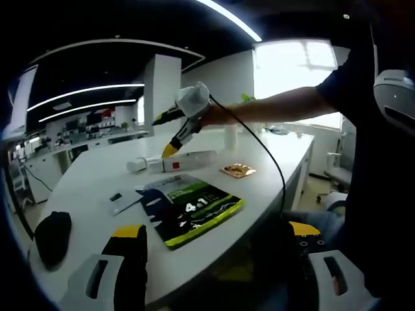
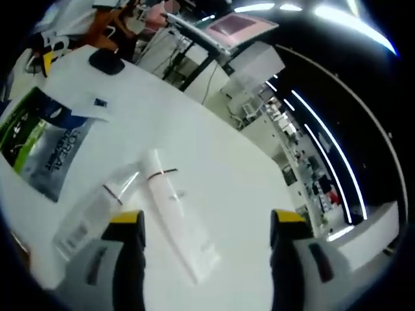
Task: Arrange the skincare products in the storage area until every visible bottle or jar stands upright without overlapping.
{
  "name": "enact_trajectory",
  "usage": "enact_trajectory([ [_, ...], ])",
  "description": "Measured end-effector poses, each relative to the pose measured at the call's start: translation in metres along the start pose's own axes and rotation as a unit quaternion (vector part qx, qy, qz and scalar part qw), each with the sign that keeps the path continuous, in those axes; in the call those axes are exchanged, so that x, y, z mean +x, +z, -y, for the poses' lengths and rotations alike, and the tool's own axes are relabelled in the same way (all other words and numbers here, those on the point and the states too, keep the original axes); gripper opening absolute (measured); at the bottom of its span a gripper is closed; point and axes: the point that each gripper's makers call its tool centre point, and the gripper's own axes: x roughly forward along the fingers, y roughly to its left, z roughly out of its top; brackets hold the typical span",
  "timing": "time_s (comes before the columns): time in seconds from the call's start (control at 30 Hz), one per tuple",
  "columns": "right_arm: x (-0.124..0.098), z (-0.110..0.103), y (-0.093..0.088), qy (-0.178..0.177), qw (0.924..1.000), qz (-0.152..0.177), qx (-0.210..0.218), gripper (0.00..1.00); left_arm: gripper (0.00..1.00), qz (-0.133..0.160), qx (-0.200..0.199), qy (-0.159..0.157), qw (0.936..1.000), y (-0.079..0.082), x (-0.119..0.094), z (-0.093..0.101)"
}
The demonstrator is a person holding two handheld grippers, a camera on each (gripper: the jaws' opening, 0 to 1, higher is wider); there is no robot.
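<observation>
Two tubes lie flat on the desk (image 2: 233,168)
Right claw (image 2: 206,227) released above white tube (image 2: 178,217); left claw (image 1: 217,249) released, near the black pouch (image 1: 191,210).

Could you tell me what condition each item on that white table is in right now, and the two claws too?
White tube: lying flat.
Clear bottle: lying flat beside the tube.
Green-and-black packet: lying flat.
Black pouch: resting on the table.
Left claw: open, empty.
Right claw: open, above the tube.
</observation>
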Motion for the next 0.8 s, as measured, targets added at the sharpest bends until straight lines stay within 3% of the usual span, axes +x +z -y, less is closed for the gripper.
enact_trajectory([
  [0.23,0.008,0.004,-0.002,0.01,0.9999,-0.008,-0.008,0.79,0.89,0.002,0.003,0.002,1.0,0.001,-0.001,-0.003],
  [0.6,0.019,-0.005,0.008,0.047,0.9981,-0.011,-0.038,0.78,0.89,0.006,0.007,-0.002,1.0,0.005,0.0,0.004],
  [0.8,0.025,-0.008,0.008,0.064,0.9973,-0.007,-0.034,0.76,0.89,0.01,0.007,-0.005,0.9999,0.006,0.0,0.007],
])
